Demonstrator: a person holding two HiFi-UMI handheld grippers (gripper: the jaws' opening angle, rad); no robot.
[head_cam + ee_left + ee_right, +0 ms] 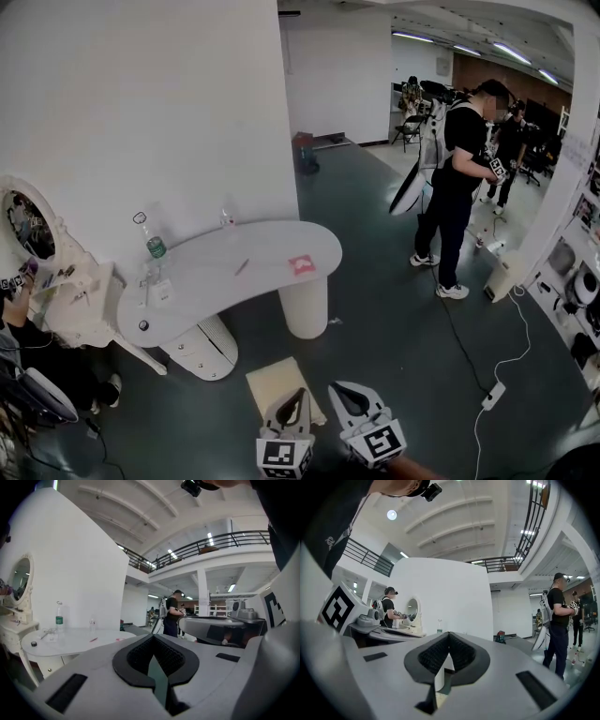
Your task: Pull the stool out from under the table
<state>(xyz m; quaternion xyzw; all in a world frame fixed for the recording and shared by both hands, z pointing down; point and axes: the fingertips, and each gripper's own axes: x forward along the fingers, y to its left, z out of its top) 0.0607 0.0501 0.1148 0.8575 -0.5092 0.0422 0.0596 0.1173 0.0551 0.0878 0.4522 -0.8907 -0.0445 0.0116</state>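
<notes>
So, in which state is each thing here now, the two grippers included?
left gripper: jaws shut, empty
right gripper: jaws shut, empty
stool: tucked under the table
water bottle: upright on the table
mat: flat on the floor

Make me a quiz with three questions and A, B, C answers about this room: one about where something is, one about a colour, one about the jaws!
1. Where does the bottle stand?
A: on the floor. B: on the white table. C: on a chair.
2. What colour is the bottle's label?
A: green. B: blue. C: yellow.
3. How are the jaws of the left gripper and right gripper?
A: wide open. B: holding a bottle. C: shut, empty.
Answers: 1 B, the head view shows it upright on the table; 2 A, a green band wraps it; 3 C, each gripper view shows the pads together, gripping nothing.
</notes>
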